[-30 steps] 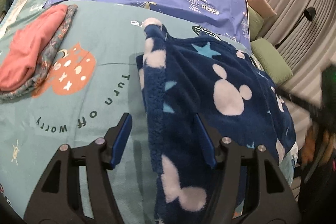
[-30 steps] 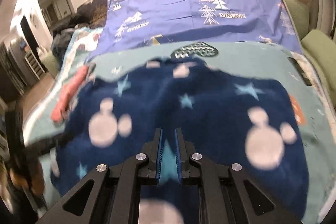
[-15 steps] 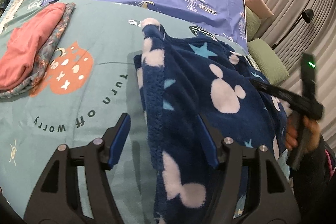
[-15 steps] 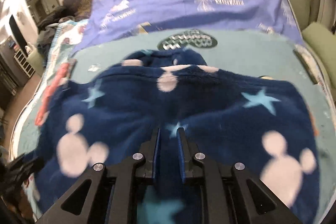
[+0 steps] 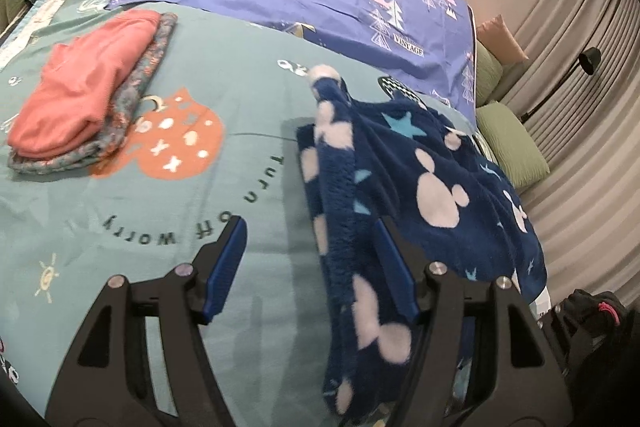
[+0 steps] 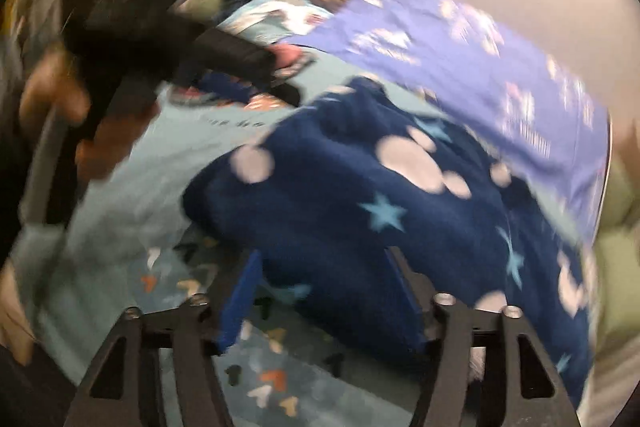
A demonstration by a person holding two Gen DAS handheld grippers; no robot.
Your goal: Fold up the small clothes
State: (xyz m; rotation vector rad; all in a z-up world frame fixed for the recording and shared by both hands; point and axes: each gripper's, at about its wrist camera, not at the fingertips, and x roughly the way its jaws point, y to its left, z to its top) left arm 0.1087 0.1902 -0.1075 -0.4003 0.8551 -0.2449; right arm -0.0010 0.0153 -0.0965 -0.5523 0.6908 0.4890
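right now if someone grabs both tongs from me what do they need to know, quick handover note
Left tongs: open, nothing gripped; the edge of the navy fleece garment lies between the fingers, pads not pressing.
Right tongs: jaws opening, the fleece's near edge between them but not gripped; this view is blurred.
Things: the fleece lies bunched on the teal bedspread. A folded stack, a pink garment on a patterned one, sits beyond on the left tongs' side.
Done: the stacked pieces look folded; the fleece looks partly folded.
Left: probably flatten and finish folding the fleece, then add it to the stack.
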